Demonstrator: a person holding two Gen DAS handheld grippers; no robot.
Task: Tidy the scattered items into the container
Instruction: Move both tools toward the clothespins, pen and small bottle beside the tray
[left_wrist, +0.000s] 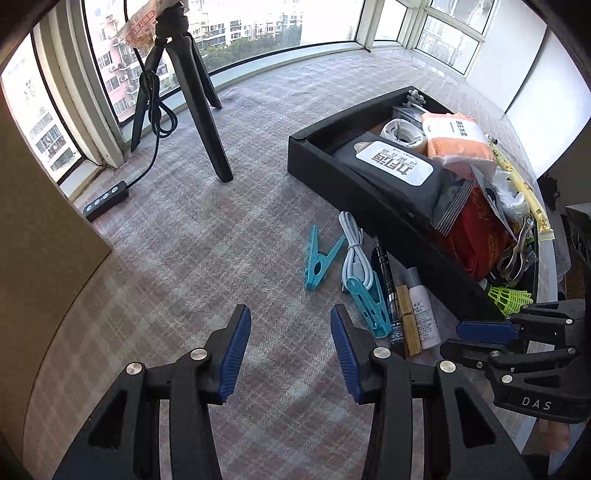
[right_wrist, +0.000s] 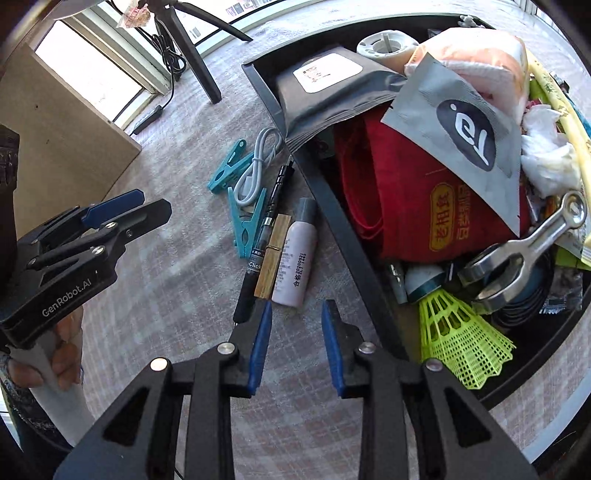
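Wooden peg (right_wrist: 273, 254), shiny metal clip (right_wrist: 524, 247) — woven cloth (left_wrist: 207, 236)

Bright daylight pours through the windows (left_wrist: 258, 33) behind the tripod (left_wrist: 192, 92), blowing out the panes, laying soft shadows on the cloth (left_wrist: 207, 236) below it, while both sharp views bend and darken toward the edges.

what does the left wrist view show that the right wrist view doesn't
Only the left wrist view: the black tripod's full legs and the city buildings outside the window.
Only the right wrist view: the silver metal clamp up close, and a person's hand on the other hand-held gripper's handle.
Both: the black rectangular tray, two teal plastic clothespins, the white coiled cable and the yellow-green plastic shuttlecock.
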